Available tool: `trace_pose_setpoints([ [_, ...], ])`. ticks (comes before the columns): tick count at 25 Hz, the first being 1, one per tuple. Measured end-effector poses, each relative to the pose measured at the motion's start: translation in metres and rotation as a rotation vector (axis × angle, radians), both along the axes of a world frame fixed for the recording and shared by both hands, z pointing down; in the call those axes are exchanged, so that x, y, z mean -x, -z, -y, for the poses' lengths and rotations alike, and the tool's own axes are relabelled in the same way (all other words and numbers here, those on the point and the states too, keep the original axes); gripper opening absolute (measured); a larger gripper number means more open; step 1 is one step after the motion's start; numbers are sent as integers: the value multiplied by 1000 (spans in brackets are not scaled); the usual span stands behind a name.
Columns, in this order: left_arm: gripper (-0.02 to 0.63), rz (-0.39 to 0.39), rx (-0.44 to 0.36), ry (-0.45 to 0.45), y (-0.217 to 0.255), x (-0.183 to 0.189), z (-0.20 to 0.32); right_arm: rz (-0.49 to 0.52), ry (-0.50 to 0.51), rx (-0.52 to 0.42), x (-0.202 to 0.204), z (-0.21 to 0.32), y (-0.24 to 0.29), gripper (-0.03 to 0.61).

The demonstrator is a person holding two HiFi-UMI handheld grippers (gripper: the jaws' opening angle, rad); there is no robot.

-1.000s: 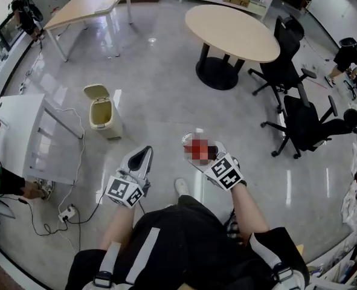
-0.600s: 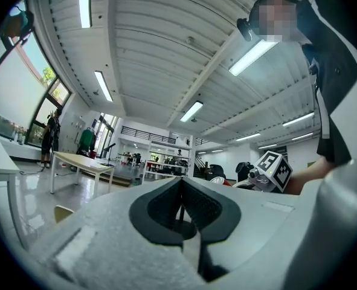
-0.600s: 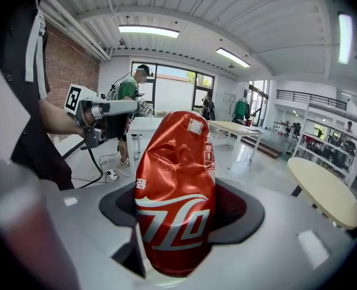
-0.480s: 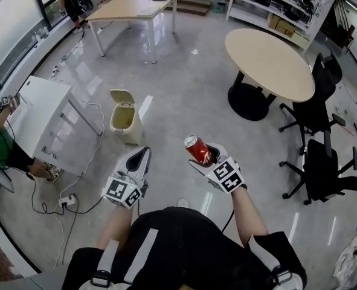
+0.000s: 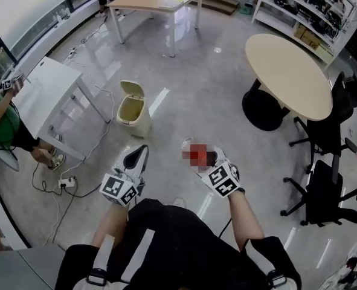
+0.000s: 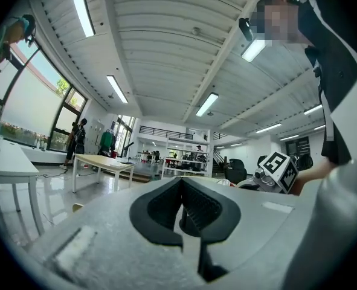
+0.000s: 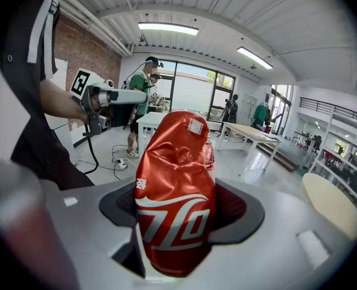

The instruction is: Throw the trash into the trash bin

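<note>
The trash bin [image 5: 135, 109] is a small cream one, standing on the grey floor with its lid tipped open. It lies ahead and a little left of both grippers in the head view. My right gripper [image 5: 194, 151] is shut on a crushed red soda can [image 7: 178, 156], which stands upright between its pads [image 7: 238, 207]. In the head view the can [image 5: 197, 154] is partly covered by a mosaic patch. My left gripper [image 5: 142, 151] points level toward the bin. Its jaws are shut with nothing between them [image 6: 181, 186].
A white table [image 5: 39, 92] stands left of the bin, with a seated person in green [image 5: 3, 122] beside it. Cables and a power strip [image 5: 66, 183] lie on the floor at the left. A round table [image 5: 287, 71] and black office chairs [image 5: 329, 132] are at the right.
The person has walked forward, so the bin now lies closer to both grippers. The can stays held in the right gripper, and the left jaws stay shut.
</note>
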State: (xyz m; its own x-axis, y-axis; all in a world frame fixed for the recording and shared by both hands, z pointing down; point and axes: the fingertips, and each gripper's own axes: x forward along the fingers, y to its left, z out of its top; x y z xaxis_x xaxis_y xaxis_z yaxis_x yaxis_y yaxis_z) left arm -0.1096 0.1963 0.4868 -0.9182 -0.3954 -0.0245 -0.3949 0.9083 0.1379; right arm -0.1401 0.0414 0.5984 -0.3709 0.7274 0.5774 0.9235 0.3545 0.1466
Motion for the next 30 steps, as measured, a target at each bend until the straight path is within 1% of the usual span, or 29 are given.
trace_pose_setpoints([
  [3, 5, 2, 6, 39, 2, 0, -11, -5, 39, 11, 6, -16, 2, 314],
  [6, 4, -2, -8, 78, -2, -2, -27, -3, 88, 24, 9, -40, 5, 313],
  [11, 4, -7, -47, 131, -13, 0, -63, -3, 145, -18, 18, -74, 1, 314],
  [17, 3, 44, -90, 187, -12, 31, -127, 18, 169, -48, 56, -126, 8, 314],
  [23, 3, 96, -92, 242, 1, 71, -200, 61, 224, -57, 103, -205, 27, 314],
  [27, 3, 103, -96, 280, 3, 83, -251, 78, 276, -64, 116, -259, 31, 314],
  [30, 3, 111, -79, 297, 5, 87, -279, 92, 312, -79, 122, -289, 30, 314],
])
